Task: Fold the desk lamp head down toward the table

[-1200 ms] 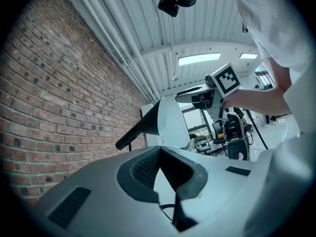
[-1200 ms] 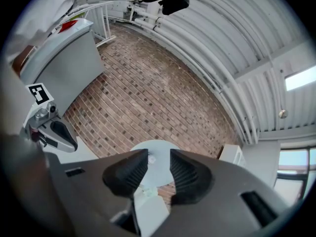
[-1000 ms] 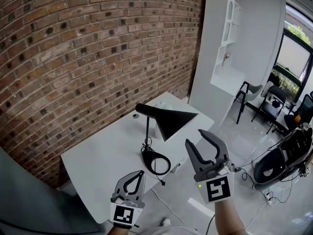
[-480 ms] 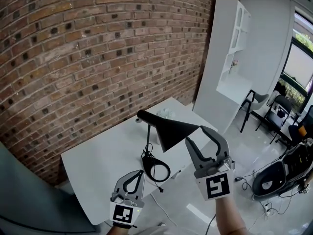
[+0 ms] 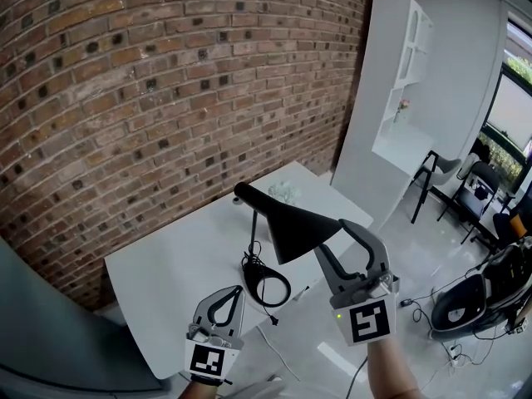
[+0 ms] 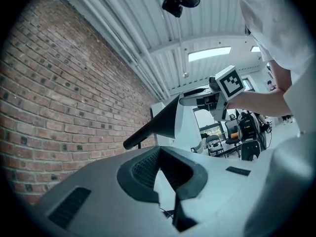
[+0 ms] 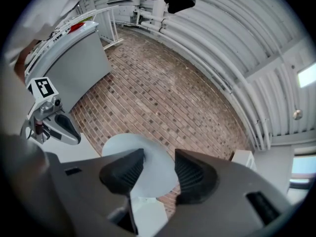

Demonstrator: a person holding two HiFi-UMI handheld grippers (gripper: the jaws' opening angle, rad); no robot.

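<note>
Person, partly in view. Worn: white short-sleeved top [image 6: 269, 23], loose at the sleeve; small black camera [image 6: 174, 3] mounted at the head.

First tool, the left claw [image 5: 239, 290]: light grey plastic body, two curved jaws lined with black ribbed pads, black slot vents on the housing, and a white marker cube [image 5: 208, 361] with a black square pattern at its base.

Second tool, the right claw [image 5: 332, 236]: same grey build and ribbed black pads, a matching cube [image 5: 366, 322] and a small green light [image 5: 339, 315] beside it. Its jaws have just been opening. The black cone-shaped lamp shade [image 5: 299, 227] shows in the gap, with the pads off it.
</note>
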